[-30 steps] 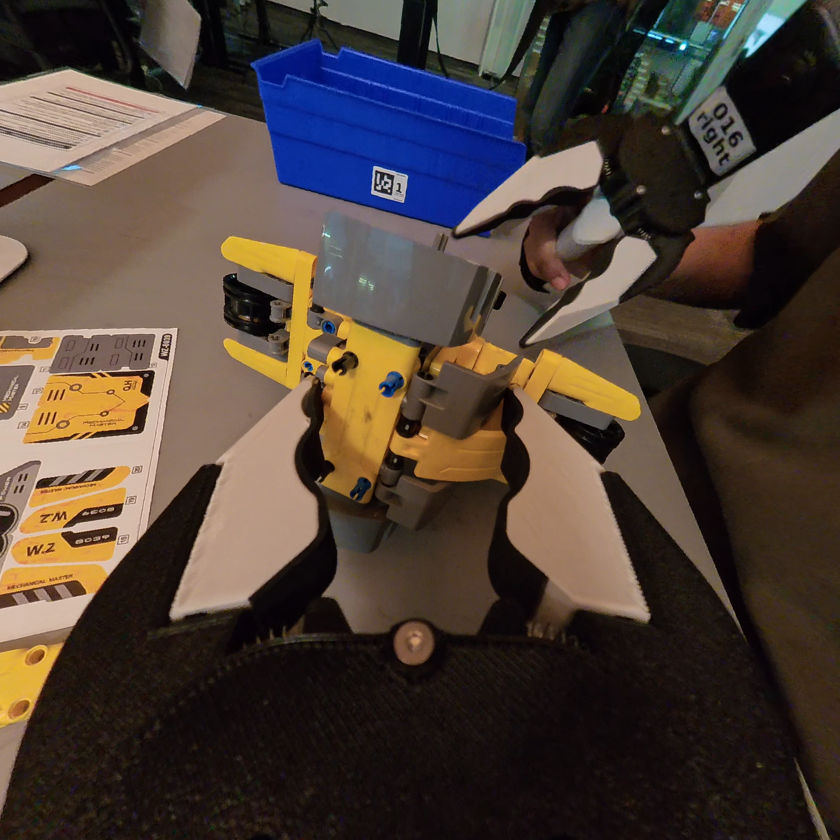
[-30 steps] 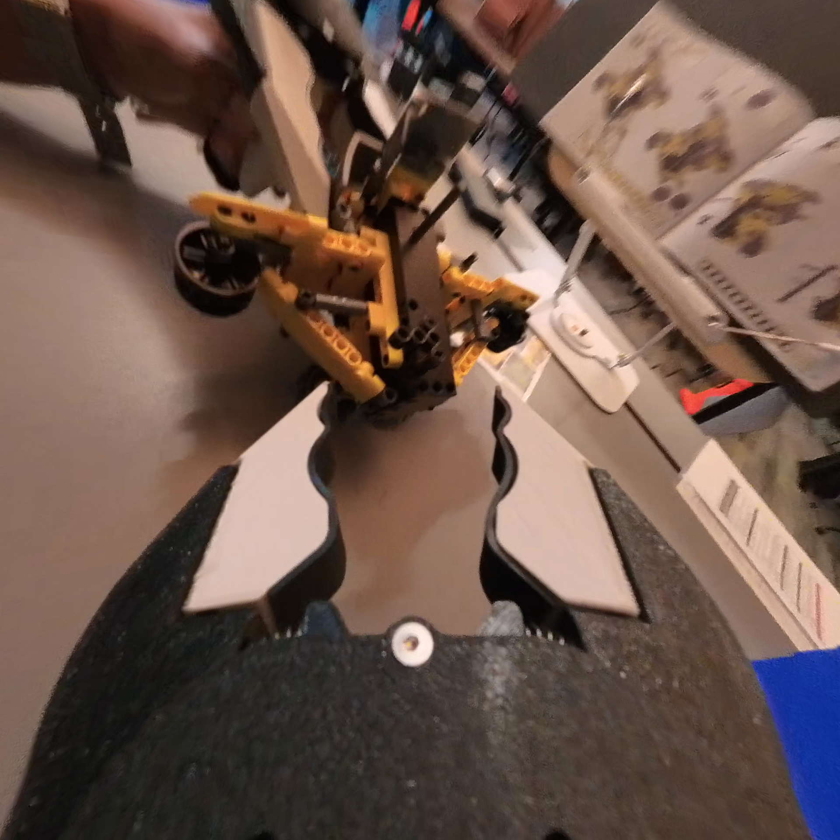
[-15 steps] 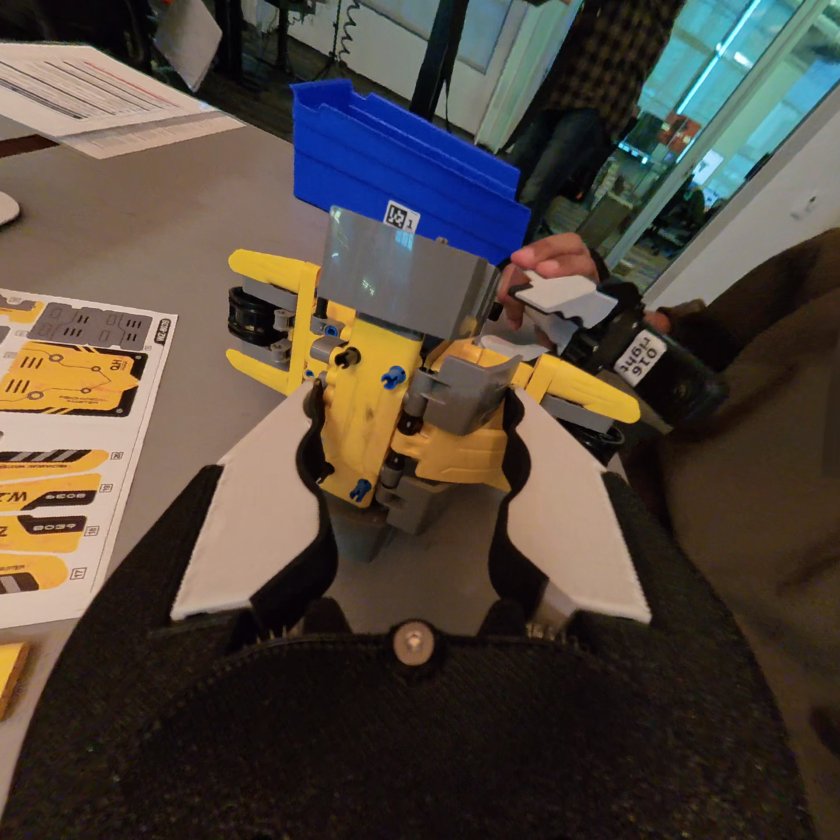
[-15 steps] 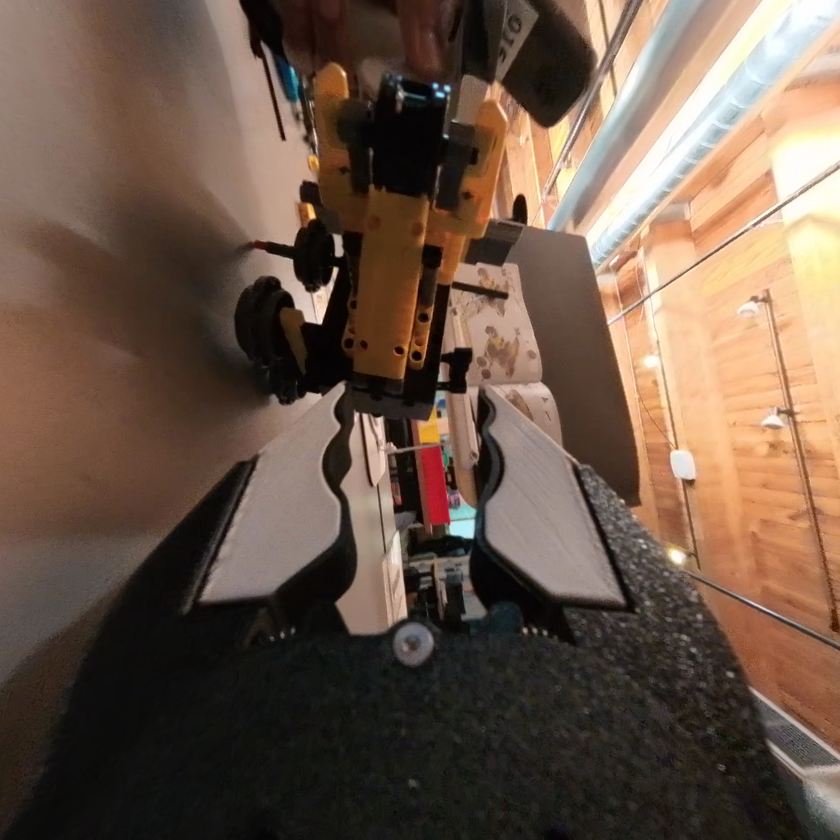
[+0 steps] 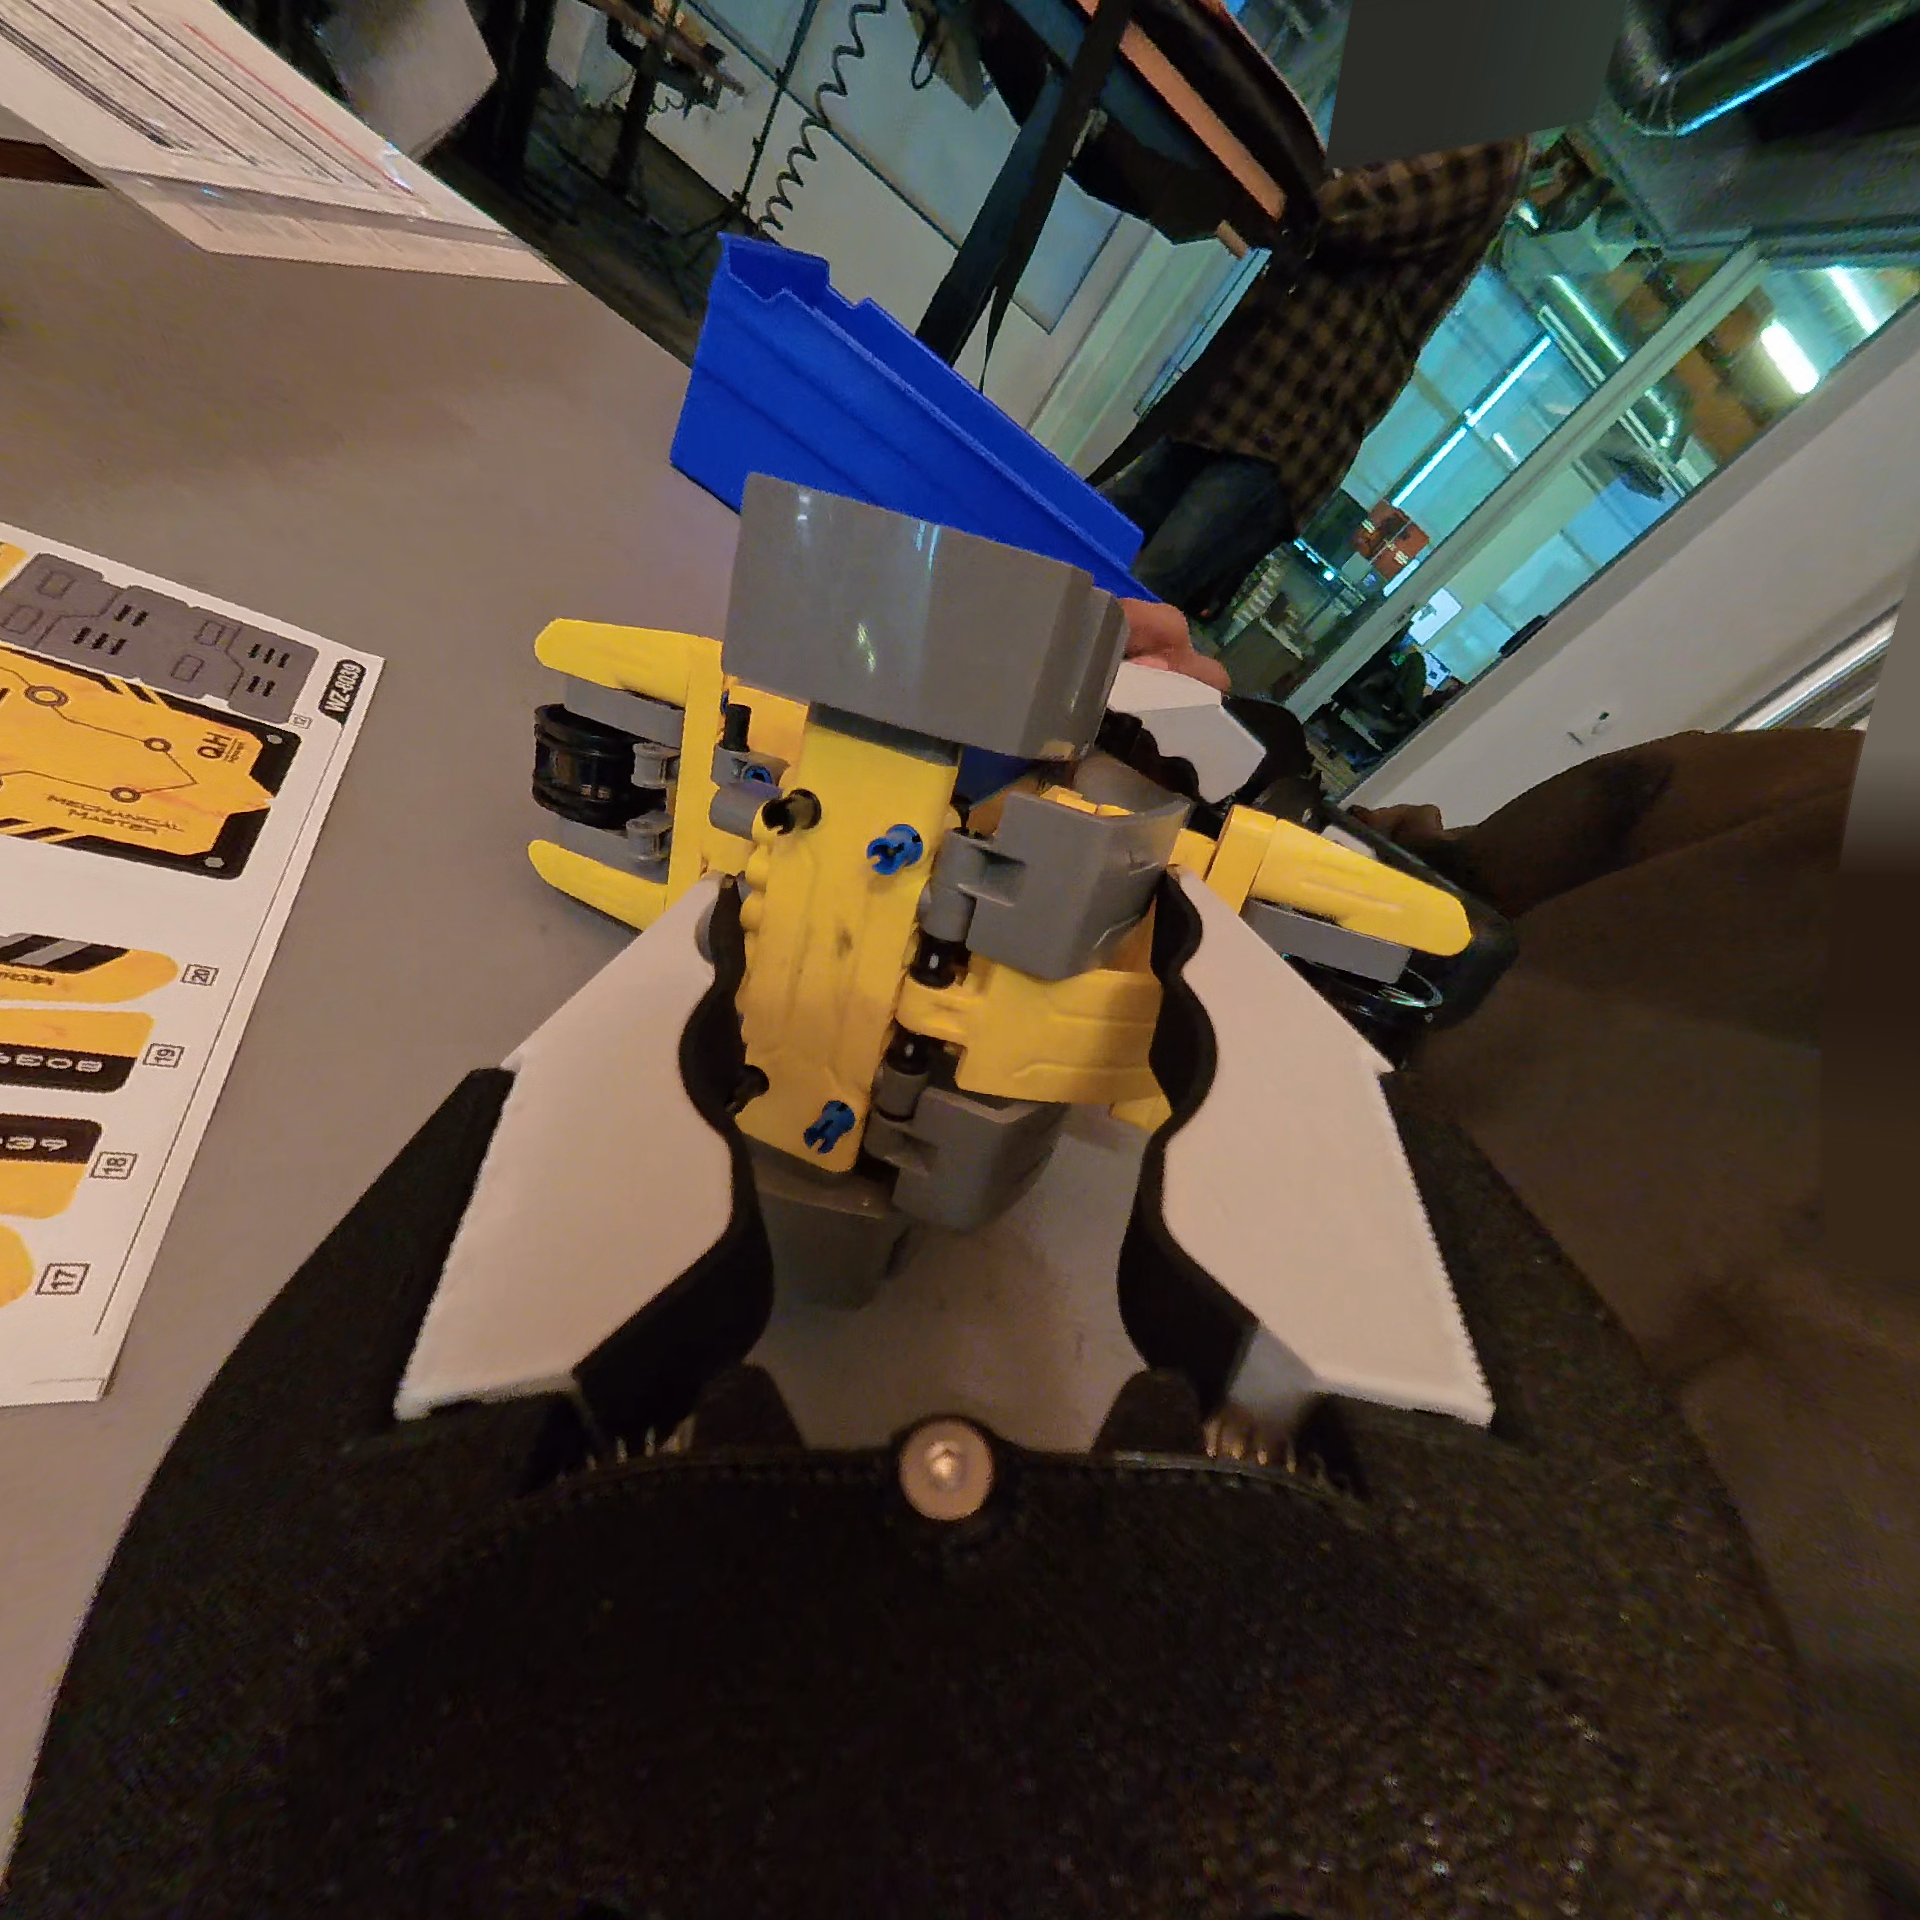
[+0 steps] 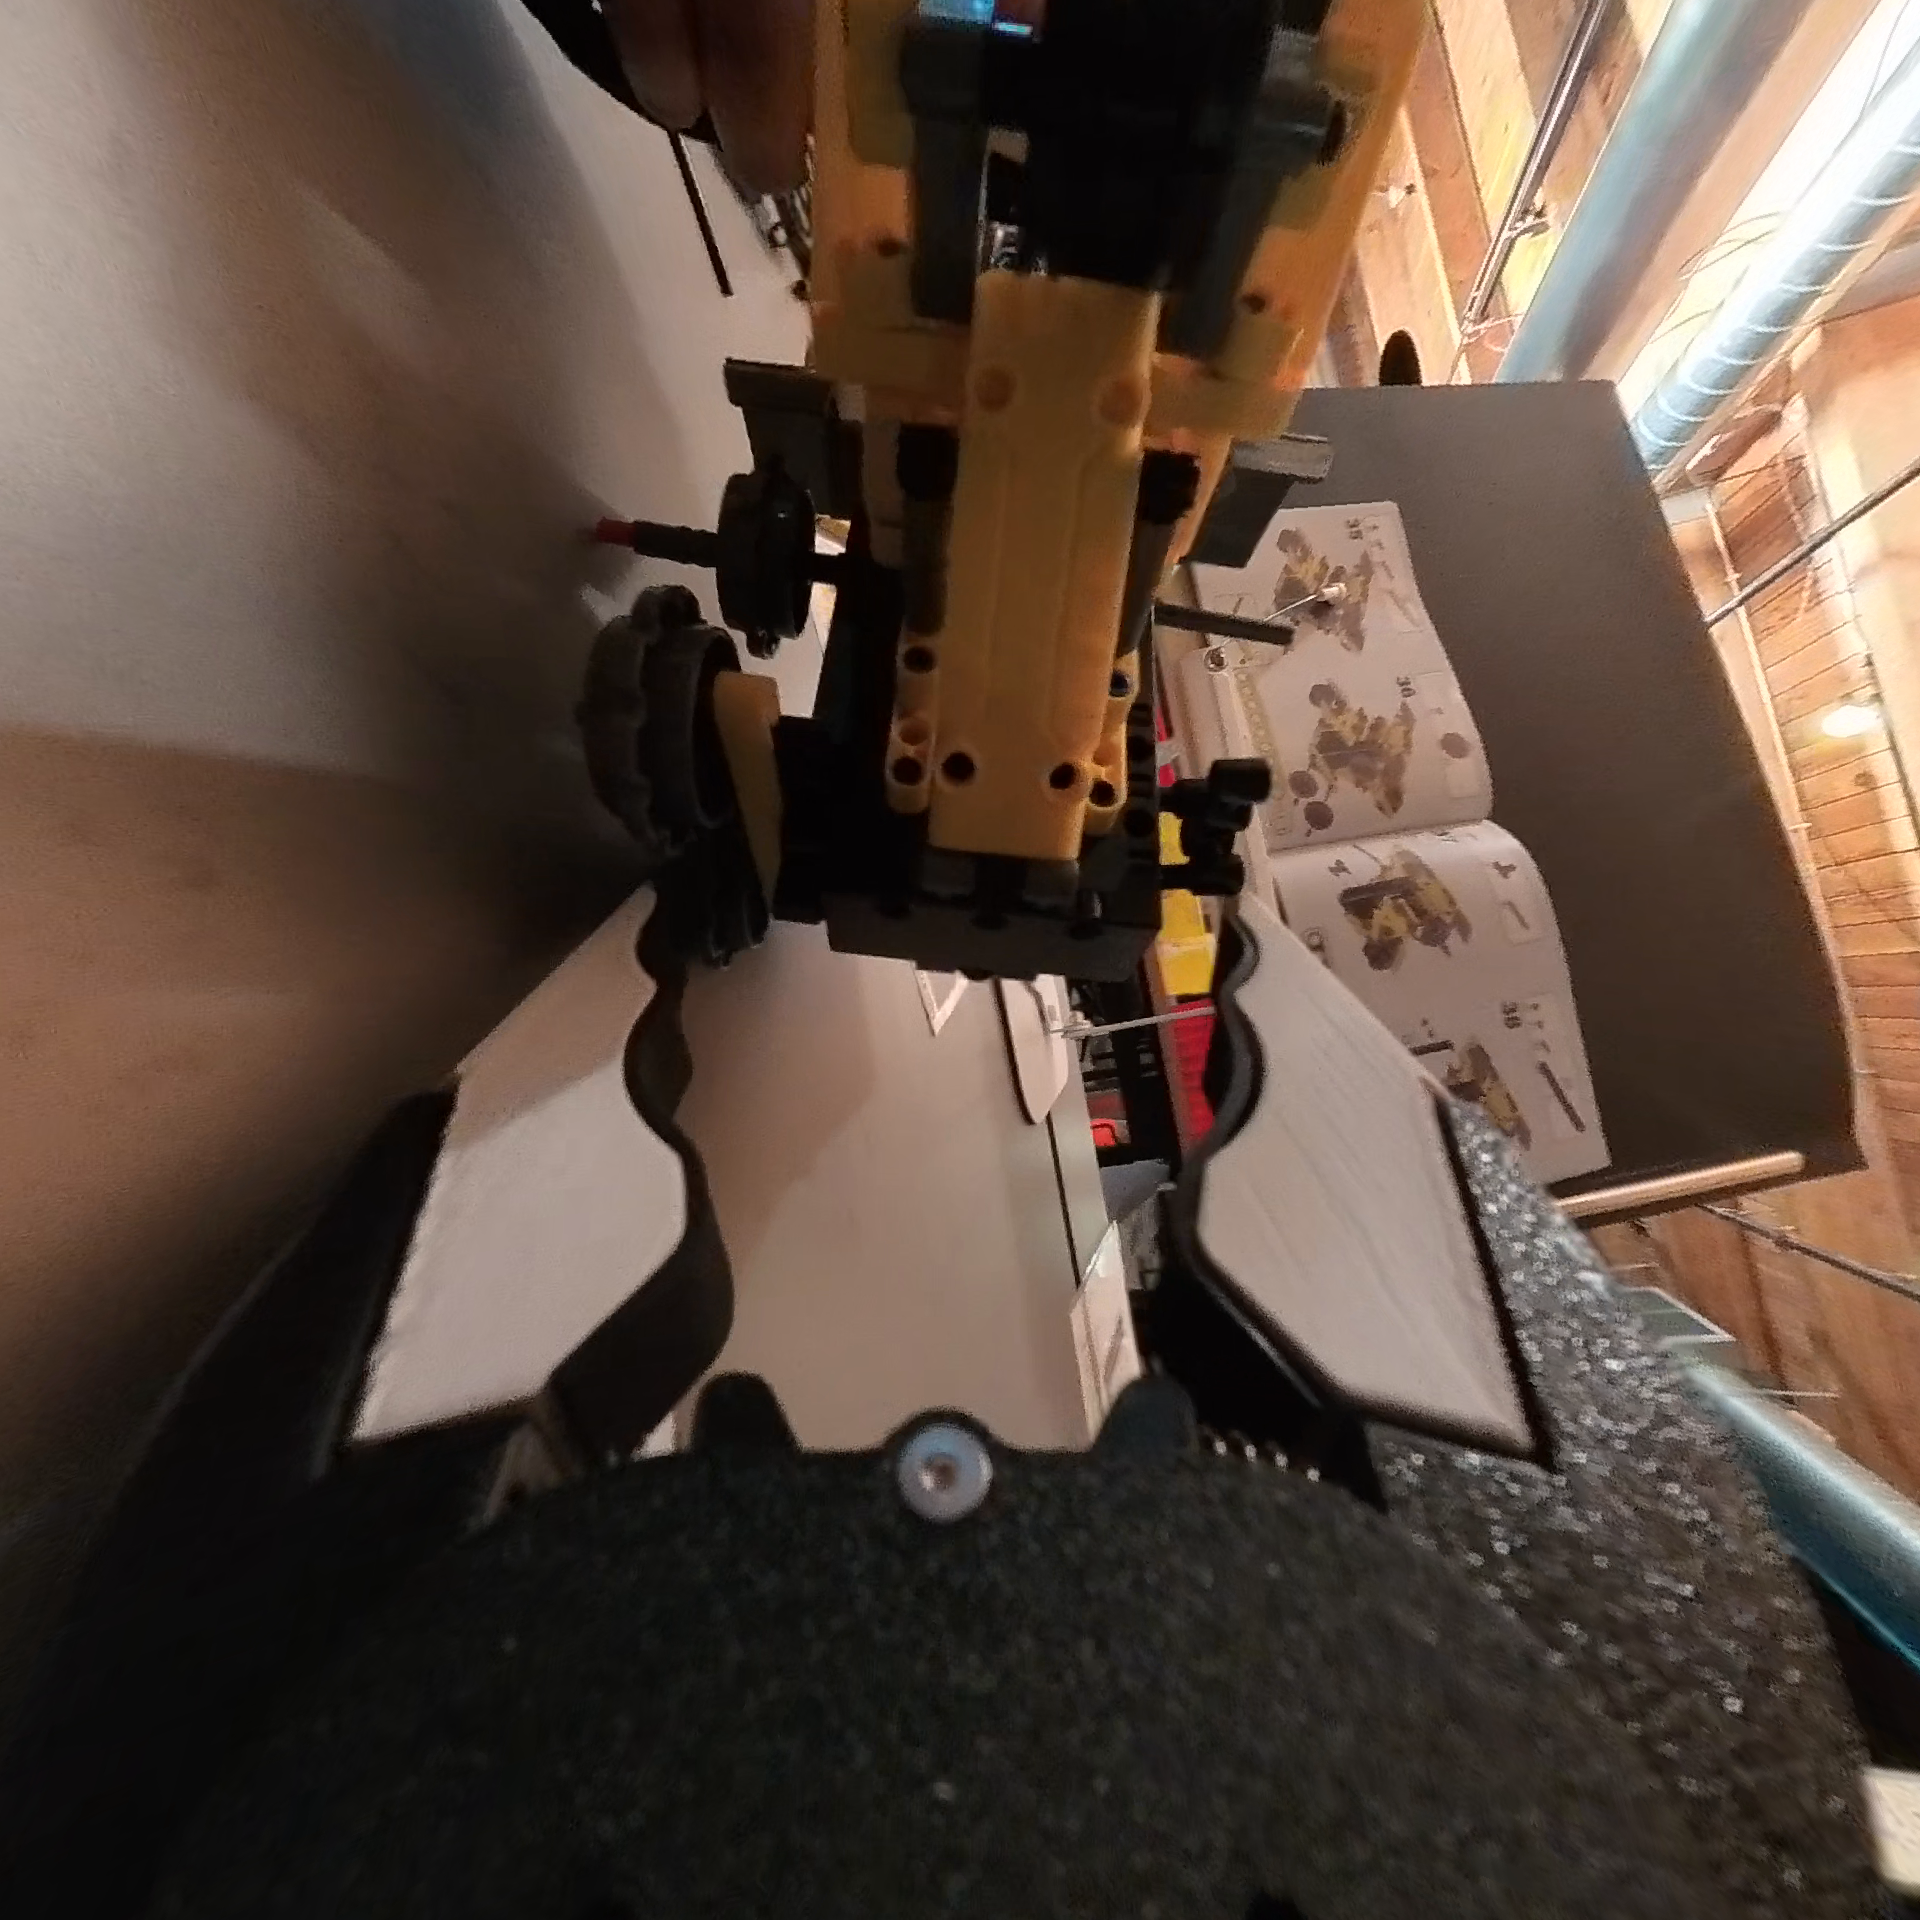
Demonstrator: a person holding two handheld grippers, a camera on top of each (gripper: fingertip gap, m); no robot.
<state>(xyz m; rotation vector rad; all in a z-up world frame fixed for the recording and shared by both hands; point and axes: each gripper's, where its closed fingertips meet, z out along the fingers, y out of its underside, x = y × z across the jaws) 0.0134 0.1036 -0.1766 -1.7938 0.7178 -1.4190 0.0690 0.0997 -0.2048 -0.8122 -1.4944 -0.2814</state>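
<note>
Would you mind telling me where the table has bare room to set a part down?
Bare grey table lies between the sticker sheet, blue bin and papers. It is crowded around the yellow model, clamped by the left gripper.

I rolled the right gripper (image 6: 945, 935) sideways and brought it up to the model's (image 6: 1029, 665) end.

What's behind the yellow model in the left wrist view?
Behind the yellow model: a blue bin, partly covered by its grey panel, and the right tool, mostly hidden.
</note>
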